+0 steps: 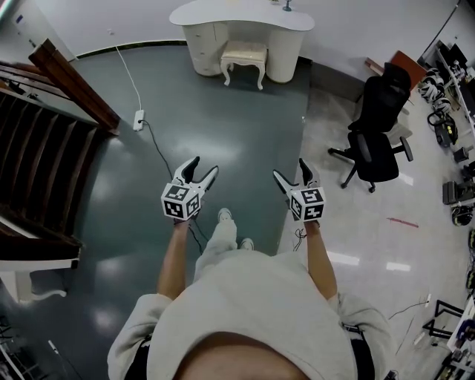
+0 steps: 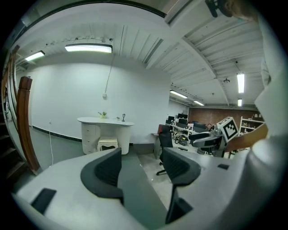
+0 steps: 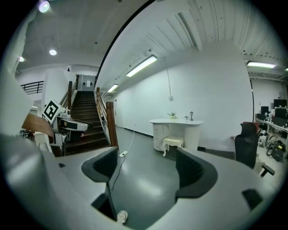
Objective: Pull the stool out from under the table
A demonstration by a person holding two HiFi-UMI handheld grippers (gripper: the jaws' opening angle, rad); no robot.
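Observation:
A cream stool with curved legs stands partly under a white curved table at the far wall, also seen as the stool and stool in the gripper views. My left gripper and right gripper are held out in front of me, far from the stool, both open with nothing between their fingers. From the left gripper view the left gripper points toward the table. The right gripper also faces the table.
A wooden staircase rises at the left. A white power strip and its cable lie on the dark floor. A black office chair stands to the right on the light floor, with cluttered desks beyond.

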